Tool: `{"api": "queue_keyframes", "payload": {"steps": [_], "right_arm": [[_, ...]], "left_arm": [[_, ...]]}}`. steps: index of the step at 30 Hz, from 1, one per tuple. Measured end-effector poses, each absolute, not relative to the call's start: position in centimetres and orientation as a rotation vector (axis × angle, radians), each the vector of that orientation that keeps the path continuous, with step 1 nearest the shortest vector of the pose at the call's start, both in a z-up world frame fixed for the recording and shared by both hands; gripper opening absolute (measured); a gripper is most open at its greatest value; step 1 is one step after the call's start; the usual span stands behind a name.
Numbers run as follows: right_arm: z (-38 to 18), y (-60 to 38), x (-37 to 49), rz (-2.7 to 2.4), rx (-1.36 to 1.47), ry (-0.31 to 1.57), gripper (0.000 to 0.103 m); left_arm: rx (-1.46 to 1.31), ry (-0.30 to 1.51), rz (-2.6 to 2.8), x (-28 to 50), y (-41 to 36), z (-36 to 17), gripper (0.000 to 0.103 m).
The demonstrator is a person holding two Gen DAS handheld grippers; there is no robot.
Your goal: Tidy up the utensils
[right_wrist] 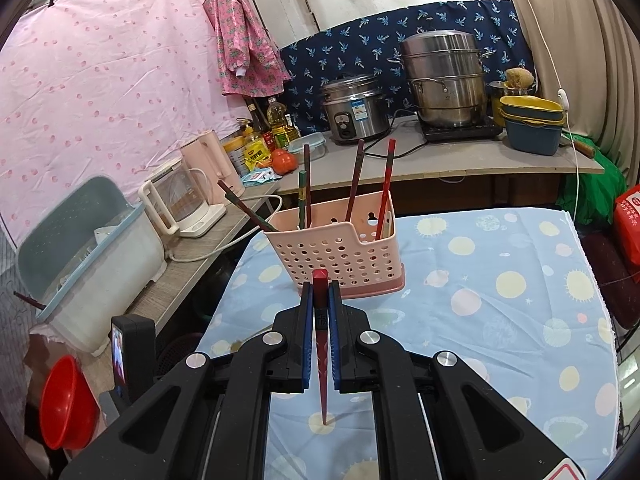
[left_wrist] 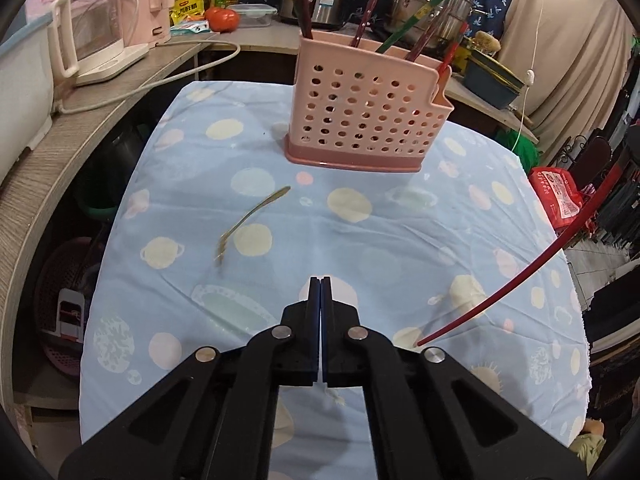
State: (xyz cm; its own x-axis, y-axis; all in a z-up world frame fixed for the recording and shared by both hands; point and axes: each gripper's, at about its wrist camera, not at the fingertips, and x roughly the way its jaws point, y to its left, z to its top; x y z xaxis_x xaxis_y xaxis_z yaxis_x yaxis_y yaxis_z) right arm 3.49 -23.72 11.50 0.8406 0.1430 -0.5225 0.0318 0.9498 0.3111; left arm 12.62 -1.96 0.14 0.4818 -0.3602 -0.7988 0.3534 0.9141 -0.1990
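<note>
A pink perforated utensil holder (left_wrist: 364, 108) stands at the far side of the table on a blue cloth with pale dots (left_wrist: 400, 232); several red and green chopsticks lean in it. A gold fork (left_wrist: 250, 218) lies on the cloth left of centre, tines toward me. My left gripper (left_wrist: 320, 280) hovers above the near part of the cloth, shut with nothing between its pads. My right gripper (right_wrist: 320, 286) is shut on a red chopstick (right_wrist: 321, 340), whose thin tip rests on the cloth. That chopstick (left_wrist: 540, 260) also crosses the right side of the left wrist view. The holder (right_wrist: 340, 256) stands just beyond the right gripper.
A counter wraps the table's left and far sides with a glass kettle (left_wrist: 92, 36), a tomato (left_wrist: 222, 19), a rice cooker (right_wrist: 354, 110) and a steamer pot (right_wrist: 444, 84). A red bowl (right_wrist: 66, 402) sits low on the left. A red bag (left_wrist: 558, 196) lies off the table's right edge.
</note>
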Motion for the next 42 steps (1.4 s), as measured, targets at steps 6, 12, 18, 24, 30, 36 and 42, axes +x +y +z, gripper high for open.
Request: {"api": "queue_keyframes", "payload": {"steps": [6,12,18,24,30,36,42], "right_arm": [[11.4,-23.9,3.2,0.059,0.318,0.578,0.007],[11.2,-24.2,3.9,0.055,0.316,0.583,0.007],[10.7,-24.0,5.1,0.058,0.317,0.594,0.007],[10.5,-23.5,6.4,0.058,0.311,0.600,0.007],[10.4,-23.0,7.5,0.049,0.302,0.610,0.007],[10.3,-22.5,8.1,0.042,0.290,0.619,0.007],[10.2,-22.1,8.1,0.042,0.284,0.629,0.007]], "left_arm": [[-0.070,1.006,-0.368,14.3,-0.2,-1.3,0.004],[-0.091,1.029,-0.238,17.1,3.4,-3.2,0.027],[-0.123,1.038,-0.162,19.8,6.4,-4.2,0.034],[-0.110,1.038,-0.143,22.7,7.4,-5.1,0.036],[-0.101,1.043,-0.183,24.4,6.9,-6.0,0.035],[-0.115,1.061,-0.234,25.1,6.3,-6.8,0.008],[-0.104,1.034,-0.262,24.8,6.0,-6.0,0.002]]}}
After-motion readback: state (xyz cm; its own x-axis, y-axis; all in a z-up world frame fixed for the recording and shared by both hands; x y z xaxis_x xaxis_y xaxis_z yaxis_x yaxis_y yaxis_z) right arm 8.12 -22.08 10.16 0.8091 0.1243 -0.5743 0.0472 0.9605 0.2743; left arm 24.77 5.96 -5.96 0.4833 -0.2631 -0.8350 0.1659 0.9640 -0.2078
